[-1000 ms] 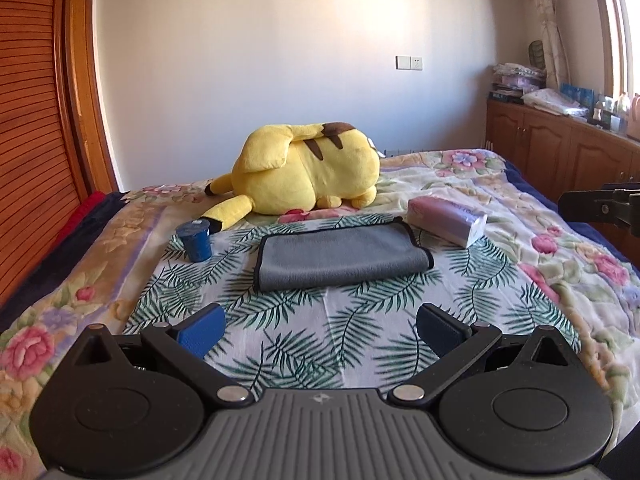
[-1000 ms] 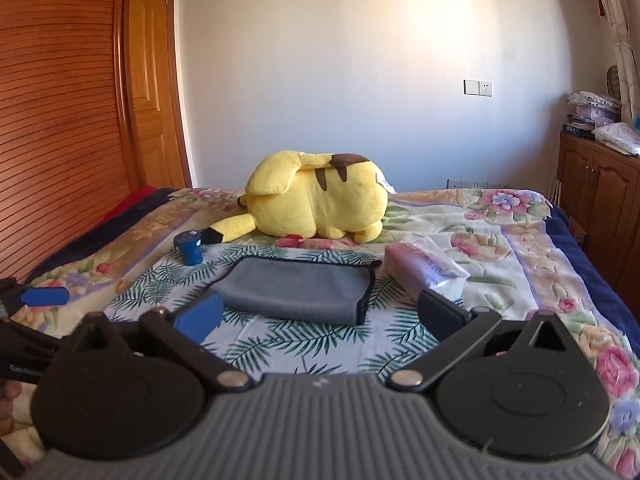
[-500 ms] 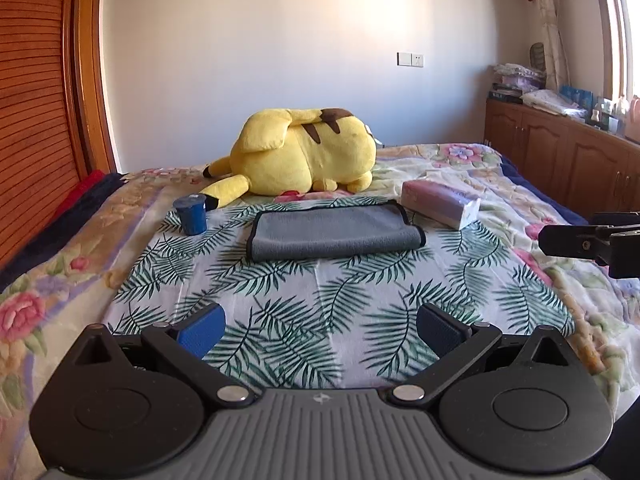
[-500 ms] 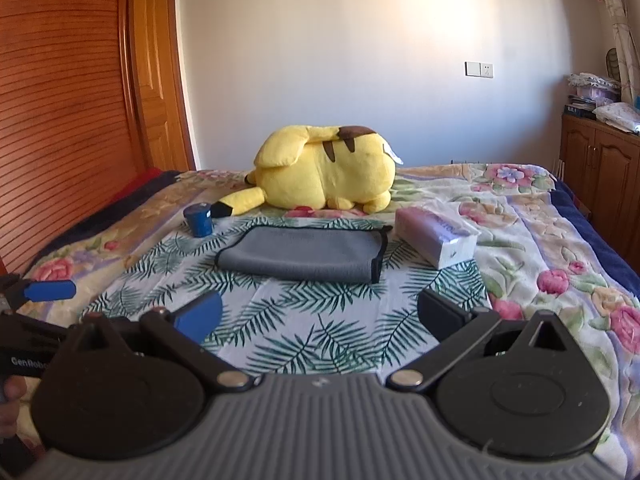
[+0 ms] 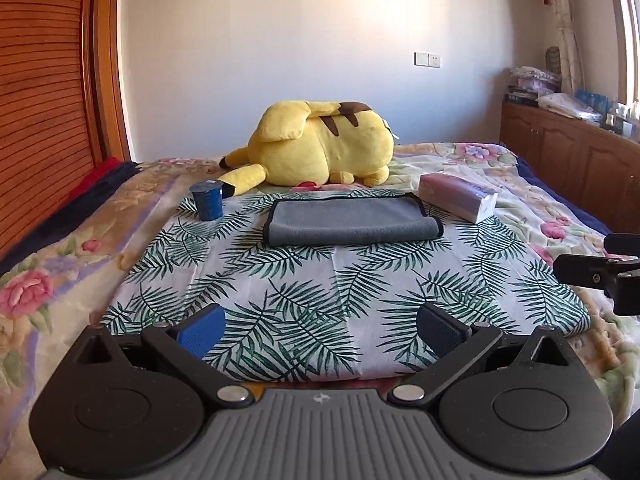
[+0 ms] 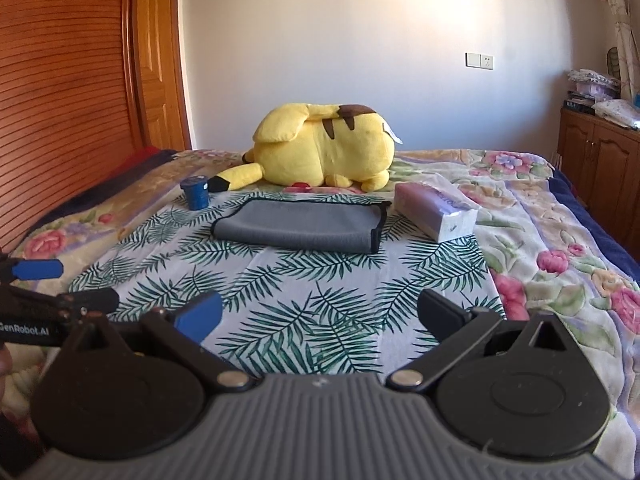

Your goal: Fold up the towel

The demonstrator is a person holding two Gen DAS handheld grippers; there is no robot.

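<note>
A grey towel (image 5: 352, 222) with a dark edge lies folded on the palm-leaf cloth (image 5: 340, 292) on the bed, far from both grippers; it also shows in the right wrist view (image 6: 300, 226). My left gripper (image 5: 320, 330) is open and empty, held low over the cloth's near edge. My right gripper (image 6: 320, 316) is open and empty too, at the near end of the cloth. Part of the right gripper (image 5: 592, 270) shows at the right edge of the left wrist view, and the left gripper (image 6: 44, 284) at the left edge of the right wrist view.
A yellow plush toy (image 5: 320, 148) lies behind the towel. A blue cup (image 5: 207, 200) stands to the towel's left. A tissue pack (image 5: 460, 196) lies to its right. A wooden door (image 6: 60, 92) is on the left and wooden cabinets (image 5: 576, 164) on the right.
Both grippers have pulled back from the towel toward the near end of the bed. The towel lies as before. Both stay open.
</note>
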